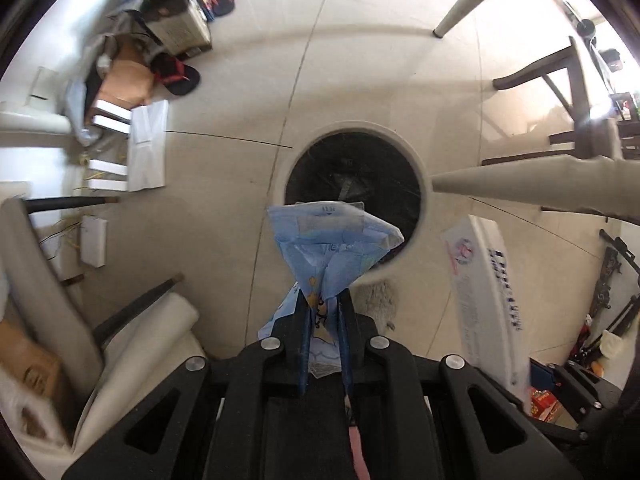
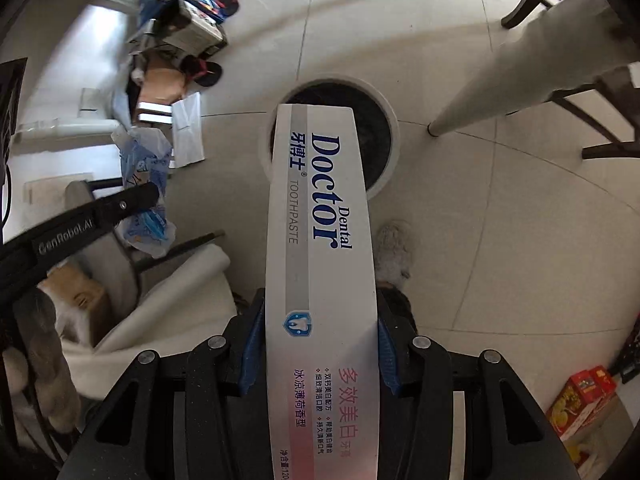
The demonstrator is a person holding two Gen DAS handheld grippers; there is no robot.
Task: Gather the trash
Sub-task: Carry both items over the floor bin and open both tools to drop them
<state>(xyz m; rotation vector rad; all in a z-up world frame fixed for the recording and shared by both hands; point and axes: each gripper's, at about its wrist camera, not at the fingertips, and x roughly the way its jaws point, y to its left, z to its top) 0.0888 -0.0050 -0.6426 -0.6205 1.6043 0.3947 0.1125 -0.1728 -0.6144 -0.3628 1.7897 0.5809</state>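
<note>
Both point down over the bin (image 1: 416,160): left hand-held gripper (image 1: 325,300) pinches a blue wrapper (image 1: 320,240), right hand-held gripper (image 2: 320,336) clamps a toothpaste box (image 2: 320,208).

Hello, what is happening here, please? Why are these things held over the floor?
A person is collecting trash with a handheld gripper in each hand. The left gripper has its jaws shut on a crumpled blue plastic wrapper, and the right gripper clamps a white toothpaste box. Both items hang above a round bin lined with a black bag, standing on the tiled floor. Nothing has been dropped in yet; both pieces are still gripped.
</note>
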